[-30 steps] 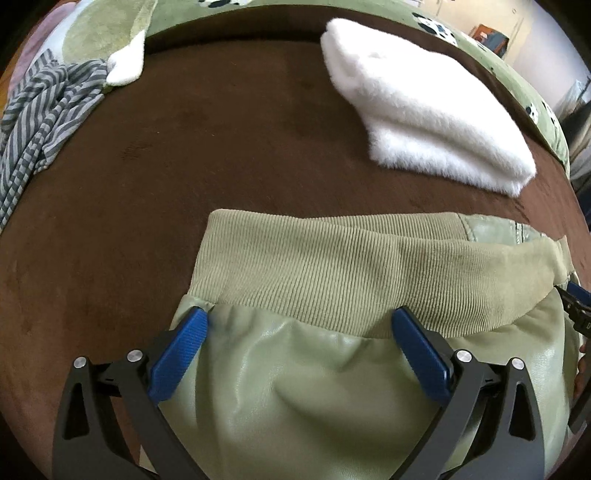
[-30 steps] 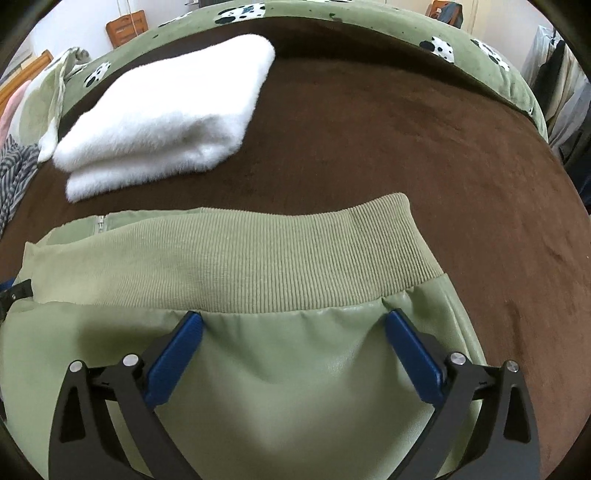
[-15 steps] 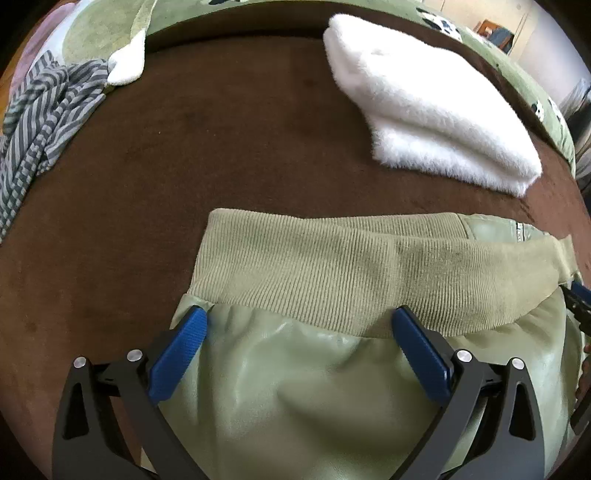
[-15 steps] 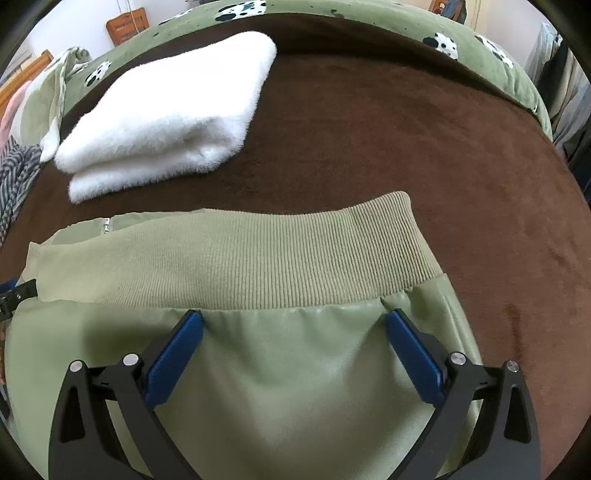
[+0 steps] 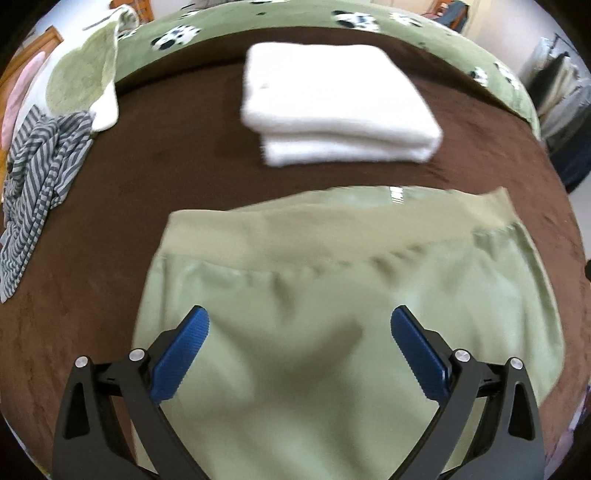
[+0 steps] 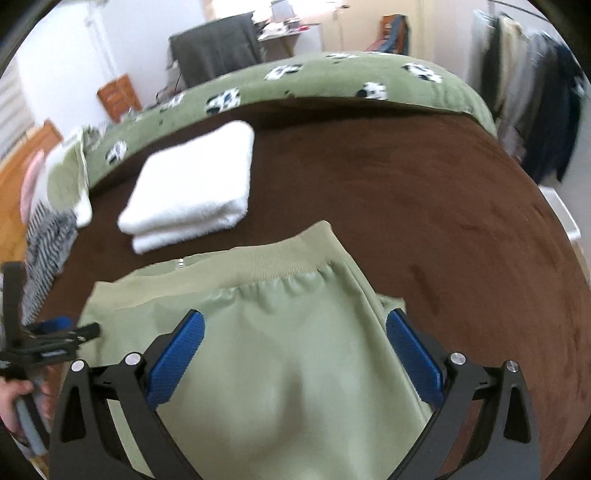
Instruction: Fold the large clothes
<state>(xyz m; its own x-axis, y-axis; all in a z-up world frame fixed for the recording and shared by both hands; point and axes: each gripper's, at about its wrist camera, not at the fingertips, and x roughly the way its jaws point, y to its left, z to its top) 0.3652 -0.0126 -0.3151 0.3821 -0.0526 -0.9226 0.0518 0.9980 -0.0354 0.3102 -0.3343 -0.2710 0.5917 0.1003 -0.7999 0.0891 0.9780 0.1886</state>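
A light green leather-look jacket [image 5: 332,302] with a ribbed hem [image 5: 280,229] lies folded on the brown bed cover [image 5: 166,177]; it also shows in the right wrist view [image 6: 280,325]. My left gripper [image 5: 299,336] is open above the jacket's left part, holding nothing. My right gripper [image 6: 295,332] is open above its right part, empty. The left gripper [image 6: 55,332] shows at the left edge of the right wrist view.
A folded white fluffy garment [image 5: 332,107] lies beyond the jacket, also in the right wrist view [image 6: 195,188]. A striped grey garment [image 5: 40,177] is heaped at the left. A green panda-print blanket [image 5: 332,22] edges the bed. Hanging clothes [image 6: 535,103] are at the right.
Both grippers have lifted up and back from the jacket's hem. More of the bed and room is in view. The jacket stays flat.
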